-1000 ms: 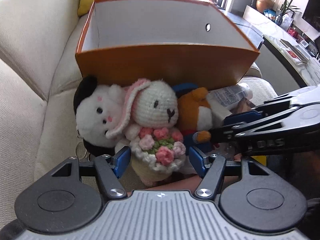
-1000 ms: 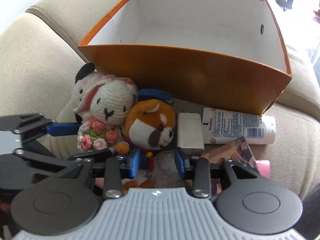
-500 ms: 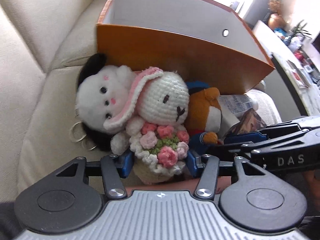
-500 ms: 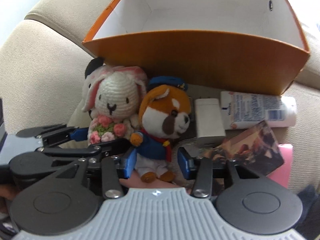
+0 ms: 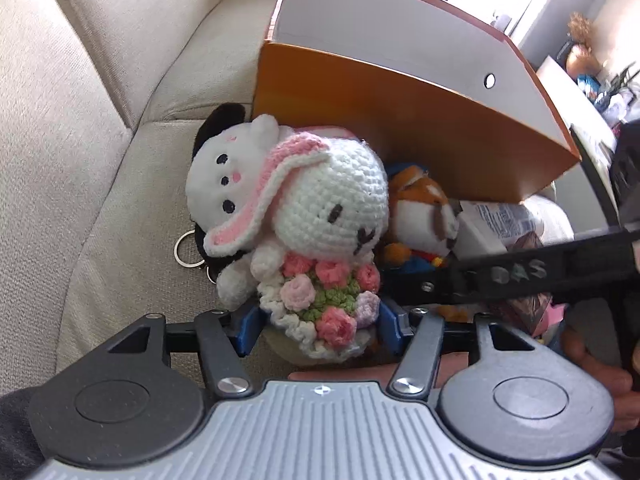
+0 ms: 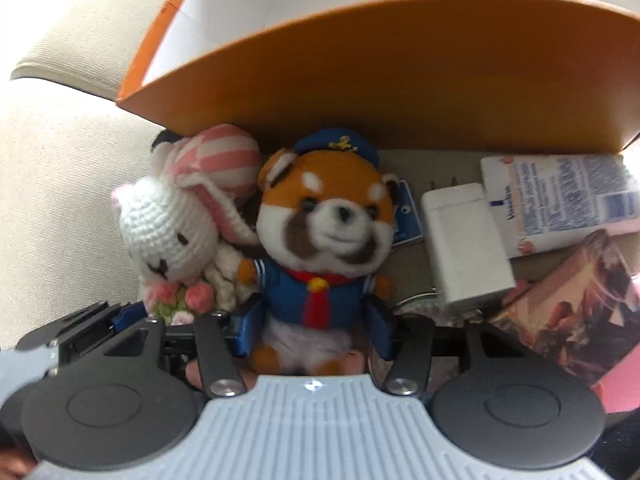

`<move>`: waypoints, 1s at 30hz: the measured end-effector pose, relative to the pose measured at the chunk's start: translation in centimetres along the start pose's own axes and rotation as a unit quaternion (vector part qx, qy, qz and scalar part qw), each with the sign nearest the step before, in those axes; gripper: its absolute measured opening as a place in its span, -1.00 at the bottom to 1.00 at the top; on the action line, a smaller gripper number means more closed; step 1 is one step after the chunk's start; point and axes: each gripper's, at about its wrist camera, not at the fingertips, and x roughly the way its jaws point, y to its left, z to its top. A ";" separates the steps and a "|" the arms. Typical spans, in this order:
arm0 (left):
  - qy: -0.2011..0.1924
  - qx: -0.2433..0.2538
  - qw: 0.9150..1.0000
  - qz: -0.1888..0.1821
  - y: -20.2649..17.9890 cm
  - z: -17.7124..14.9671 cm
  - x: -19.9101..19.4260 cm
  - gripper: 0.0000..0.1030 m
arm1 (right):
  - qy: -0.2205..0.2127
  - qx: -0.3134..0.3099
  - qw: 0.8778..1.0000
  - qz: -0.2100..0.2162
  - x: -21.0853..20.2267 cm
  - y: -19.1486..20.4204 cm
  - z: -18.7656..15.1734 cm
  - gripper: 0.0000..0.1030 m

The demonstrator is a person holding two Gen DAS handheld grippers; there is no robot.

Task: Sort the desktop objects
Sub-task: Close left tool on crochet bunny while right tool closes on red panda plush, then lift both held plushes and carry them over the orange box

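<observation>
A crocheted white bunny [image 5: 332,208] with pink ears and a flower bouquet leans on a white and black plush dog [image 5: 224,168] on the beige sofa. My left gripper [image 5: 320,328] has its blue pads on either side of the bouquet, jaws opening, pads not clearly pressing. Beside the bunny [image 6: 168,232] sits a red panda plush [image 6: 324,240] in a blue sailor suit. My right gripper [image 6: 314,328] straddles the panda's body, jaws opening, with slim gaps at the pads. The right gripper's black frame [image 5: 500,276] crosses the left wrist view.
An open orange box [image 6: 400,92] with a white inside stands right behind the toys. To the panda's right lie a white charger [image 6: 464,248], a lotion tube [image 6: 560,204], a printed card box [image 6: 572,304] and something pink [image 6: 624,384]. Key rings [image 5: 188,252] lie by the dog.
Both grippers have come lower and closer to the toys and rolled. The right jaws have widened and now sit around the panda's body. The left pads stay beside the bouquet.
</observation>
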 end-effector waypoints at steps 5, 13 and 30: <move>-0.005 0.016 1.000 0.015 -0.8 -0.3 -0.2 0.23 | -0.006 -0.029 0.999 -0.029 -0.2 1.5 -0.4 -0.15; -0.022 0.023 0.999 0.009 -1.7 -0.2 -2.3 0.17 | -0.019 -0.048 0.998 -0.044 -3.9 2.1 -1.3 -0.17; -0.110 0.070 0.990 -0.044 -4.8 5.2 -10.7 0.15 | -0.084 -0.080 0.993 -0.004 -15.0 5.0 0.8 -0.19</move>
